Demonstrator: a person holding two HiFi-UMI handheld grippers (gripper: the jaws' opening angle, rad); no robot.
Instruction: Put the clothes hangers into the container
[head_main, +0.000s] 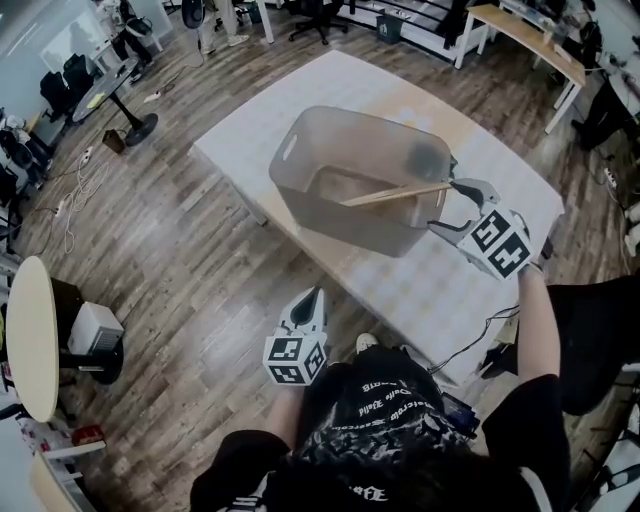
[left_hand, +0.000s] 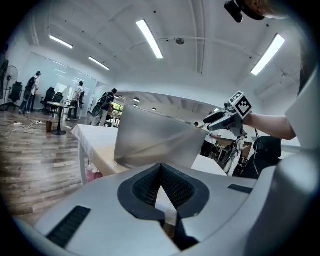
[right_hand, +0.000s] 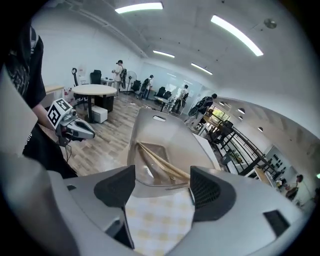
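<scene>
Translucent grey container (head_main: 300, 190) set on cloth-covered table (head_main: 480, 280). Wooden clothes hanger (head_main: 395, 194) laid inside container, one end raised toward rim on side of right gripper (head_main: 447, 204). Right gripper held just beside that rim, jaws spread wide, nothing clasped between them; checked cloth (right_hand: 157, 220) seen through gap. Left gripper (head_main: 314, 298) held low, off table, near person's body, jaws pressed together, nothing held. Table surrounded by wood floor (head_main: 200, 250).
</scene>
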